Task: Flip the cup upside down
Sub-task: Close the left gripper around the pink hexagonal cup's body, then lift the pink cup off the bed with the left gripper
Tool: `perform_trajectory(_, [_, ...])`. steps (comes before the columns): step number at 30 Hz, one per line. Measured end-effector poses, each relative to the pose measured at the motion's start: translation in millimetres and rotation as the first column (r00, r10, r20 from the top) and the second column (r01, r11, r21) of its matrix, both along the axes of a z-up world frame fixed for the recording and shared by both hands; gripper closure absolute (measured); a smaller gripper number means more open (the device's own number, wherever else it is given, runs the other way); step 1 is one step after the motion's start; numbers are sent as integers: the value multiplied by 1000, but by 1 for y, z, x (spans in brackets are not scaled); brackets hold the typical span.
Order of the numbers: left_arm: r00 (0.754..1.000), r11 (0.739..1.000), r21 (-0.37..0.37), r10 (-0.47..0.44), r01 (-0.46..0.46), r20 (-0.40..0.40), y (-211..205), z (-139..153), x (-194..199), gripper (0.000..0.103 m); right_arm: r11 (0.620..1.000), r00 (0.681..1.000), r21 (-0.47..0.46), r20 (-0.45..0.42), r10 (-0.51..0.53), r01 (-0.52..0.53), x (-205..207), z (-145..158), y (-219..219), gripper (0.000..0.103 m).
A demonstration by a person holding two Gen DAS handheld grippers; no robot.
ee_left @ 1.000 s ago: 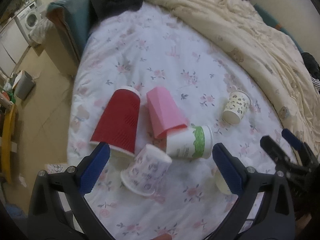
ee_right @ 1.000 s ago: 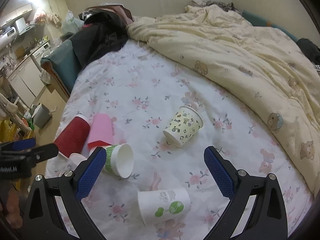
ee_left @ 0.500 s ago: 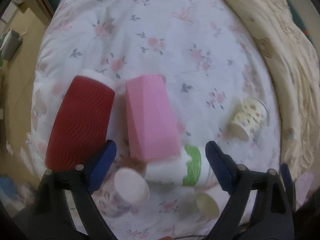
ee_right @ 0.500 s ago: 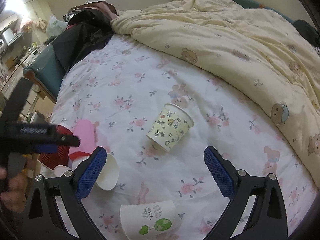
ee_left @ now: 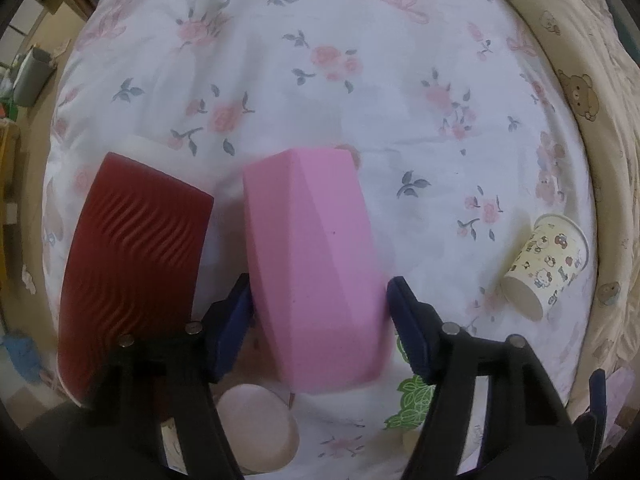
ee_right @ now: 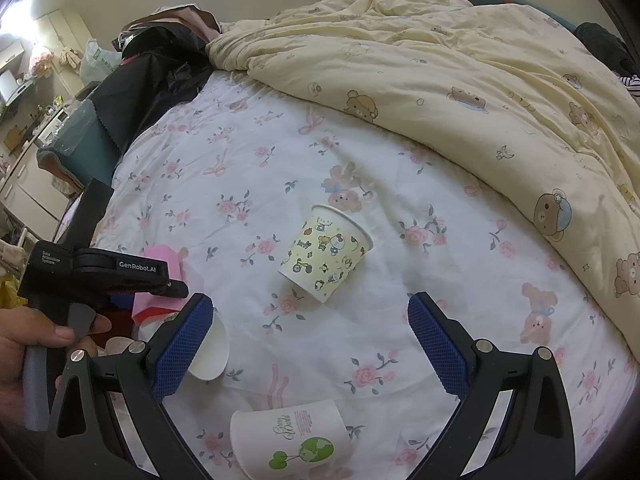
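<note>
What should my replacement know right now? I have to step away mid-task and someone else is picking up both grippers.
Left gripper: jaws straddle the pink cup near its wide end, close against its sides; a firm clamp cannot be confirmed. The cup lies on the floral sheet beside the red ribbed cup.
Right gripper: open, empty, hovering short of the yellow cartoon cup, which lies tilted.
Done: no flip is evident.
Left: grip, lift and turn the pink cup rim-down.

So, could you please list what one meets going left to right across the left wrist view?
red ribbed cup → left gripper around the pink cup → cartoon-print cup → cream bear-print duvet.
</note>
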State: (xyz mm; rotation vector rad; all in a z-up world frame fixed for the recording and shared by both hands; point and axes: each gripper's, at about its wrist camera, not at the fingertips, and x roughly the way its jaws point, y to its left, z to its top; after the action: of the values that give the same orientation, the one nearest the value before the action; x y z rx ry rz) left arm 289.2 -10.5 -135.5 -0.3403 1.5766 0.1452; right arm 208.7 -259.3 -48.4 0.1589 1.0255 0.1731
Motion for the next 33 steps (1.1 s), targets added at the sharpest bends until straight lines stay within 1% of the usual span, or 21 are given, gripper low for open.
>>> perform_trajectory(4, [999, 1000, 0, -6, 6, 42, 1, 17, -1, 41, 1000, 1000, -2, 3, 2, -2, 1, 1, 1, 3])
perform_trajectory(7, [996, 1000, -9, -11, 12, 85, 4, 37, -3, 41, 1000, 1000, 0, 4, 3, -3, 1, 1, 1, 3])
perform_trajectory(11, [988, 999, -28, -26, 31, 154, 9, 71, -14, 41, 1000, 1000, 2, 11, 3, -3, -3, 5, 1, 3])
perform_trajectory(13, [981, 998, -36, -38, 45, 191, 9, 91, -25, 41, 1000, 1000, 10, 11, -2, 1, -8, 8, -1, 3])
perform_trajectory(15, [976, 997, -44, -45, 56, 215, 5, 102, -37, 41, 1000, 1000, 16, 12, -4, 4, -14, 12, -3, 3])
perform_trajectory(16, [972, 996, -48, -57, 69, 230, 4, 111, -47, 41, 1000, 1000, 19, 15, -6, 6, -18, 14, -5, 3])
perform_trajectory(19, [964, 993, -60, -84, 103, 252, 1, 125, -73, 41, 1000, 1000, 28, 28, 2, -3, -31, 22, -7, 3])
perform_trajectory(21, [960, 991, -72, -91, 114, 263, -1, 128, -90, 41, 999, 999, 46, 42, 11, -13, -43, 26, -8, 3])
perform_trajectory(26, [952, 984, -95, -118, 150, 284, -6, 141, -137, 41, 999, 999, 42, 36, 10, -12, -77, 28, -12, 3])
perform_trajectory(28, [950, 981, -108, -124, 160, 285, -9, 140, -155, 41, 999, 1000, 46, 31, 1, -3, -89, 28, -14, 3])
perform_trajectory(33, [949, 981, -110, -124, 162, 289, -14, 131, -190, 41, 998, 999, 57, 15, -34, 34, -117, 26, -24, 3])
